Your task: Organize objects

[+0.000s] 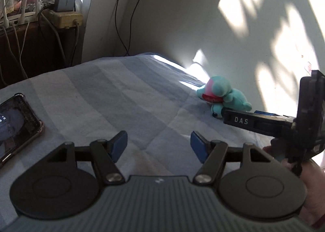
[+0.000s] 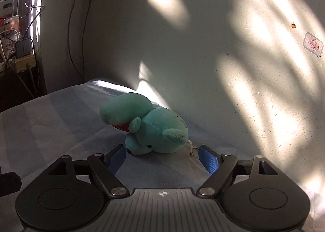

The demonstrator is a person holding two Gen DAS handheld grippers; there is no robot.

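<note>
In the left wrist view, the left gripper (image 1: 159,143) is hanging over the middle of the bed (image 1: 113,93). Its blue fingers (image 1: 118,145) are spread apart, with nothing between them. A phone (image 1: 17,124) is lying at the bed's left edge. The green plush toy (image 1: 222,97) is lying at the far right edge of the bed, by the wall (image 1: 203,18). The right gripper (image 1: 239,120) is reaching in toward the toy, with a hand (image 1: 308,187) holding it.

In the right wrist view, the right gripper (image 2: 162,158) is pointing at the plush toy (image 2: 150,126). Its fingers (image 2: 209,160) are spread wide, and the toy is lying just past their tips, not pinched. A small keyring (image 2: 194,151) on the toy shows only here. The phone shows only in the left view.

It looks like the toy is about to be picked up. Next, the fingers need to slide around the soft body and squeeze.
</note>
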